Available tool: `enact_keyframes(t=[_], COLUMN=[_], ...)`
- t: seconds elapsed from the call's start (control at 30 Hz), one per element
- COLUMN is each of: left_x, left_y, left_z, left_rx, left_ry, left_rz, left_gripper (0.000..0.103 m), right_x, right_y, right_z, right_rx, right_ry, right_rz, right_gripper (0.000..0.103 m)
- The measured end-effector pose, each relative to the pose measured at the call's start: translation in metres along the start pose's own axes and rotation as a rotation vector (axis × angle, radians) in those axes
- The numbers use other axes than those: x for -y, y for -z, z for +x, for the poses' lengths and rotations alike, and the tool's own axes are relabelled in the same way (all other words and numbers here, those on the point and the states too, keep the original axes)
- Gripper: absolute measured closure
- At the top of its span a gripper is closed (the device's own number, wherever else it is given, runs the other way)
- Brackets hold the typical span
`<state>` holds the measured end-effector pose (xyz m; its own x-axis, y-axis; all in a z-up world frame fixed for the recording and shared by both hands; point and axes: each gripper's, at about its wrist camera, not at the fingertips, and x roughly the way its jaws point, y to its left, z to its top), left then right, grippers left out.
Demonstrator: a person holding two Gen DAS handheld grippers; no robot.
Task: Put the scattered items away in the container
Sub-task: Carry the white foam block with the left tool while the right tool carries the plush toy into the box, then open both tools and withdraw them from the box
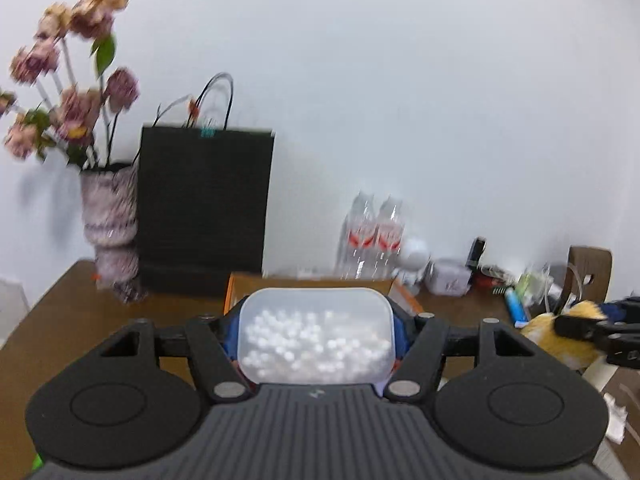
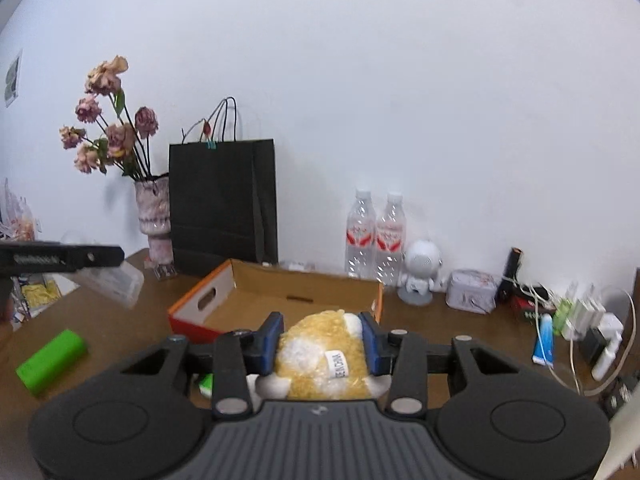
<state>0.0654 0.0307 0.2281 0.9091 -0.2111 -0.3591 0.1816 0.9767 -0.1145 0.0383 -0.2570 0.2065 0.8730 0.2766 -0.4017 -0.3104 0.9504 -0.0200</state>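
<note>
Both loads are mid-carry: left gripper [image 1: 316, 344] fingers pinching the bead tub [image 1: 316, 332], right gripper [image 2: 320, 344] fingers pinching the plush toy [image 2: 320, 364], each next needing lowering into the cardboard box [image 2: 224, 280] by the table's back edge.

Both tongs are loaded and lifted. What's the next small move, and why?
Probably ease the right tongs forward over the orange cardboard box and release the yellow plush toy: the box sits open just ahead, and the left tongs are holding a clear tub of white balls.
</note>
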Motion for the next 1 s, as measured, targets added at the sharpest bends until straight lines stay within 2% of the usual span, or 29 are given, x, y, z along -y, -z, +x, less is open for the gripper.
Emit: enact_keyframes(t=[0.17,0.33,0.43,0.5,0.57,0.67,0.8,0.87,0.93,1.0], left_x=[-0.004,-0.017,-0.027,-0.035,-0.039,-0.035,-0.034,-0.03,-0.027,-0.026], left_y=[-0.033,-0.052,-0.042,-0.022,-0.001,0.019,0.028,0.028,0.026,0.021], left_z=[0.068,0.176,0.241,0.286,0.314,0.329,0.342,0.341,0.326,0.309], left_rx=[-0.053,-0.1,-0.111,-0.183,-0.241,-0.255,-0.327,-0.369,-0.367,-0.365], left_ry=[-0.023,-0.099,-0.13,-0.14,-0.164,-0.168,-0.169,-0.178,-0.155,-0.136], left_rz=[-0.01,-0.032,-0.047,-0.06,-0.057,0.012,0.04,0.09,0.122,0.136], left_gripper=[0.036,0.037,0.037,0.037,0.037,0.037,0.034,0.018,0.008,0.004], right_x=[-0.002,0.014,0.027,0.033,0.034,0.037,0.028,0.023,0.019,0.02], right_y=[-0.048,-0.083,-0.077,-0.062,-0.042,-0.019,-0.009,-0.011,-0.012,-0.014], right_z=[0.072,0.186,0.256,0.303,0.339,0.362,0.376,0.375,0.365,0.352], right_rx=[-0.025,-0.038,-0.057,-0.111,-0.161,-0.176,-0.166,-0.195,-0.252,-0.315], right_ry=[0.027,0.122,0.152,0.153,0.167,0.184,0.215,0.21,0.184,0.157], right_rz=[-0.003,0.055,0.131,0.177,0.187,0.177,0.126,0.082,0.061,0.06], right_gripper=[0.065,0.065,0.065,0.065,0.065,0.065,0.064,0.057,0.053,0.046])
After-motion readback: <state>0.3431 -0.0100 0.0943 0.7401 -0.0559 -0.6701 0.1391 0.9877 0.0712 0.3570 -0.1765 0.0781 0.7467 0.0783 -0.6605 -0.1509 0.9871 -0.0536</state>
